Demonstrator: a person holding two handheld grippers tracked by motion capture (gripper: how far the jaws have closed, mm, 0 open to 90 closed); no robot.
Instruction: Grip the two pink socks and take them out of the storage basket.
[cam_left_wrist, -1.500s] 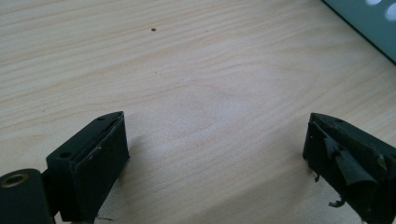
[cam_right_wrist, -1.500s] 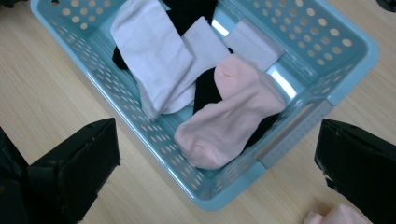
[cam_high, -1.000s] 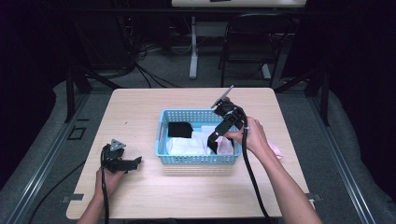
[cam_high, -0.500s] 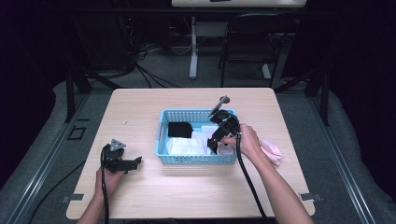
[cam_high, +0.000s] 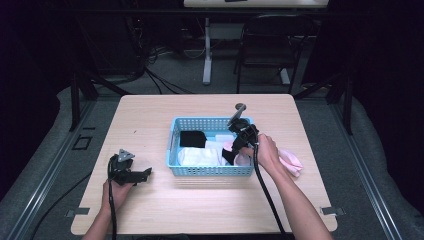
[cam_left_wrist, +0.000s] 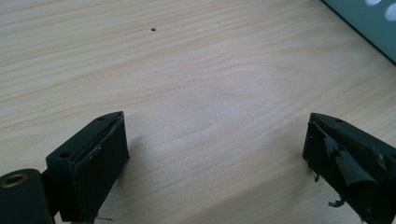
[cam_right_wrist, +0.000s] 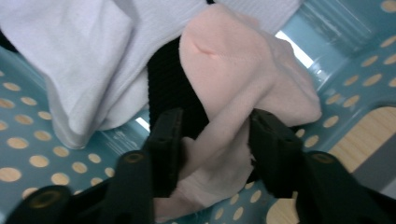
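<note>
A light blue perforated basket (cam_high: 210, 170) stands mid-table holding a black cloth (cam_high: 192, 138), a white cloth (cam_high: 200, 156) and a pink cloth (cam_high: 229, 145). My right gripper (cam_high: 231, 151) reaches down into the basket's right end. In the right gripper view its jaws (cam_right_wrist: 217, 121) pinch the pink cloth (cam_right_wrist: 243, 79) from both sides, above the basket floor (cam_right_wrist: 28, 154), with the white cloth (cam_right_wrist: 79, 56) and a black cloth (cam_right_wrist: 173, 88) behind. My left gripper (cam_high: 145, 173) rests on the table at the front left, open (cam_left_wrist: 215, 135) over bare wood.
A second pink cloth (cam_high: 290, 161) lies on the table right of the basket, beside the right hand. The wooden table (cam_high: 210, 205) has free room in front of and behind the basket. A chair (cam_high: 265, 45) and cables sit on the floor beyond.
The right gripper has dropped lower and leftward into the basket's right end, uncovering the pink cloth on the table. The left gripper has stayed still.
</note>
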